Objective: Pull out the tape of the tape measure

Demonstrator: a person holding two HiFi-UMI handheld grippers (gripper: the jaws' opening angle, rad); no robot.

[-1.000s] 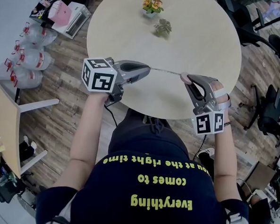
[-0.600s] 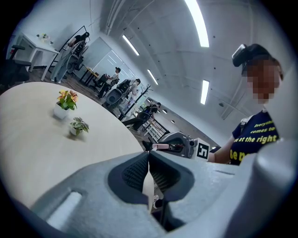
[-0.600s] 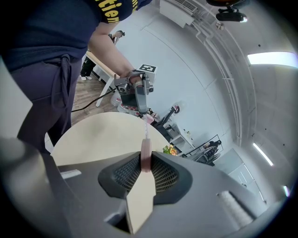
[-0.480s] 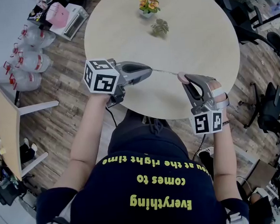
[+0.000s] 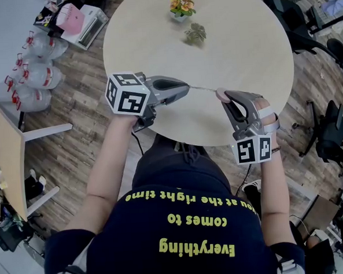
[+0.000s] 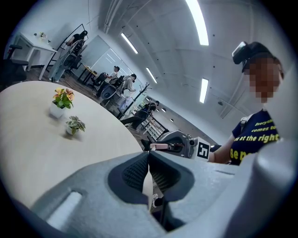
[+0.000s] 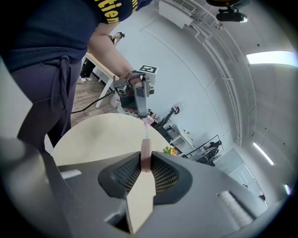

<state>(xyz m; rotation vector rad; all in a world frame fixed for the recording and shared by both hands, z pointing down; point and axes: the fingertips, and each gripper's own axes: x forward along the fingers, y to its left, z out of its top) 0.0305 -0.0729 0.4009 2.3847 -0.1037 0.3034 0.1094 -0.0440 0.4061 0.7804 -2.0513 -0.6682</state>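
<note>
So the left tongs [image 5: 186,90] pinched the tape [image 5: 202,89], right tongs [image 5: 225,97] clamped the case [image 7: 145,158], only a short bit was out.

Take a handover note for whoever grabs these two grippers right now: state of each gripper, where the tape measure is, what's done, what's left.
Left gripper: shut on the free end of the tape.
Right gripper: shut on the pink tape measure.
Position: both are held up over the near part of the round table, fingers pointing toward each other, with the tape running straight between them.
Done: a short length of tape is out.
Left: probably move the grippers further apart to draw out more tape, keeping both grips firm.
</note>
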